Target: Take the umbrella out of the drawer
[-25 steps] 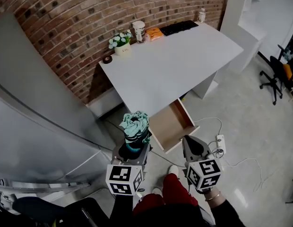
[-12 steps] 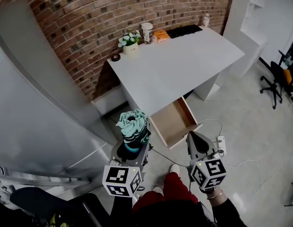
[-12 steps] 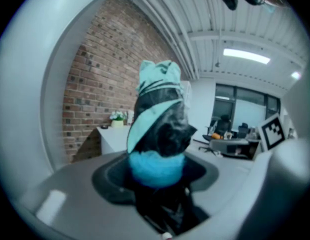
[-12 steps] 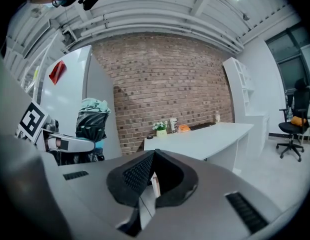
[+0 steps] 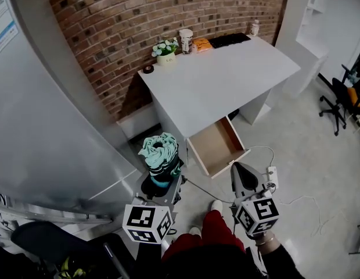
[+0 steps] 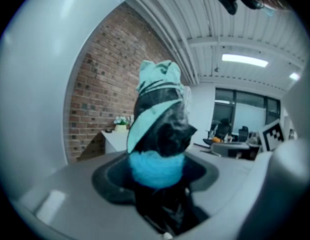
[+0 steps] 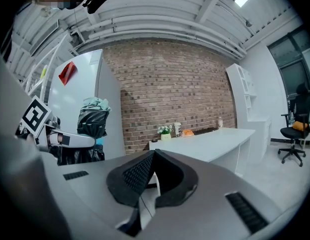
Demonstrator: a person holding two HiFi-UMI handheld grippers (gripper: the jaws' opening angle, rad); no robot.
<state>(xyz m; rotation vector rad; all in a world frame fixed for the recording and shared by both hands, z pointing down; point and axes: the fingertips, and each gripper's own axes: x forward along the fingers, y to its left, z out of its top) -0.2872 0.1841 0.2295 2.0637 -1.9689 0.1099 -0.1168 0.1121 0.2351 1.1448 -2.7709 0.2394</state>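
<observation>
A folded umbrella [image 5: 161, 156], mint green and black with a blue band, stands upright in my left gripper [image 5: 161, 183], which is shut on its lower part. In the left gripper view the umbrella [image 6: 160, 129] fills the middle, clamped between the jaws of that gripper [image 6: 156, 176]. The wooden drawer [image 5: 215, 147] hangs open and empty under the white desk [image 5: 226, 80], just right of the umbrella. My right gripper [image 5: 243, 176] sits below the drawer's front, shut with nothing in it; in its own view the black pads of this gripper [image 7: 147, 170] meet. That view also shows the umbrella [image 7: 93, 118] at the left.
On the desk's far edge, against the brick wall, stand a flower pot [image 5: 166, 50], a cup [image 5: 186, 39], an orange packet [image 5: 202, 43], a keyboard [image 5: 229, 39] and a bottle [image 5: 255, 27]. A power strip [image 5: 270, 178] with a cable lies on the floor. A large grey panel [image 5: 52, 127] stands left, an office chair [image 5: 337, 97] right.
Both grippers have drawn back a little from the desk and the drawer and have risen. The umbrella stays in the left gripper; the right one stays shut.
</observation>
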